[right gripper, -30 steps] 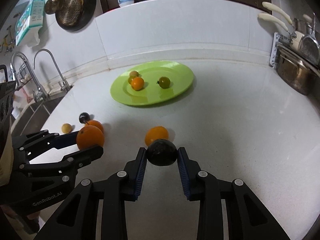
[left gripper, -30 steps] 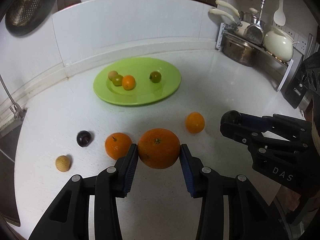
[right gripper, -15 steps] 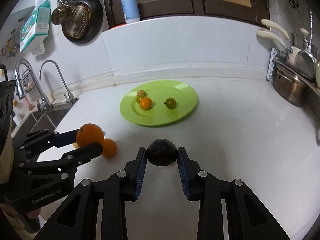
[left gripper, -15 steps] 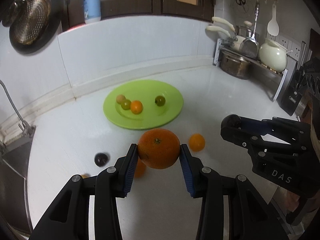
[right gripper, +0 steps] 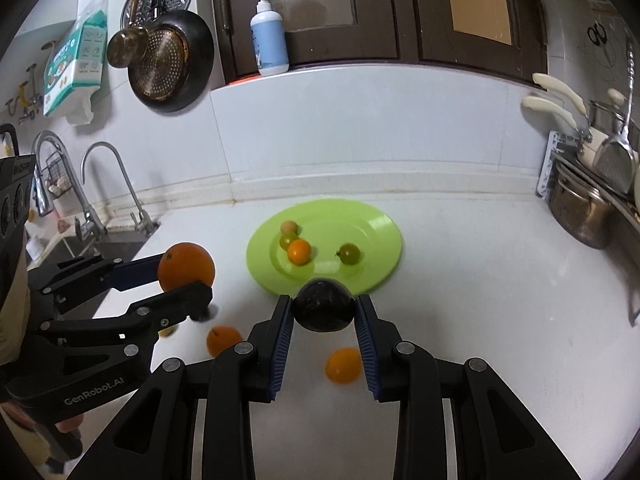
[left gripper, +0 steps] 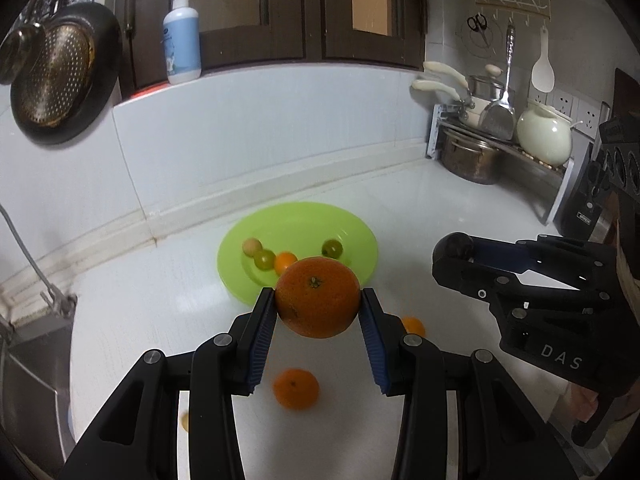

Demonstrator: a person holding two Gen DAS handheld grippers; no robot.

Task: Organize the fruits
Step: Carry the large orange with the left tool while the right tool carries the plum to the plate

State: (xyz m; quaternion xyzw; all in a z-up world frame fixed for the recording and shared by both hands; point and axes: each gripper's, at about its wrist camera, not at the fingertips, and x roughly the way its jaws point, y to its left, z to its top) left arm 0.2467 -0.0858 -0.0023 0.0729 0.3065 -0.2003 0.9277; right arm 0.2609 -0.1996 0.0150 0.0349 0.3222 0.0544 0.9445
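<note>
My left gripper (left gripper: 319,300) is shut on a large orange (left gripper: 318,297), held in the air above the white counter. My right gripper (right gripper: 322,309) is shut on a dark round fruit (right gripper: 322,310), also lifted. Ahead of both lies a green plate (left gripper: 352,232) (right gripper: 376,220) with several small fruits: a tan one, two green ones and a small orange one (right gripper: 299,251). Two smaller oranges (right gripper: 343,365) (right gripper: 222,339) rest on the counter below the grippers. In the right wrist view the left gripper (right gripper: 188,276) shows at left with its orange (right gripper: 186,266).
A sink with taps (right gripper: 120,184) sits at the left. A rack with a steel pot (left gripper: 472,156) and a cream kettle (left gripper: 544,136) stands at the right. Pans (right gripper: 170,64) hang on the wall, and a soap bottle (left gripper: 182,36) stands on the ledge.
Both grippers have risen with their fruits and tilted up, so the plate now sits just beyond the held fruits and the loose oranges have dropped below the fingers.
</note>
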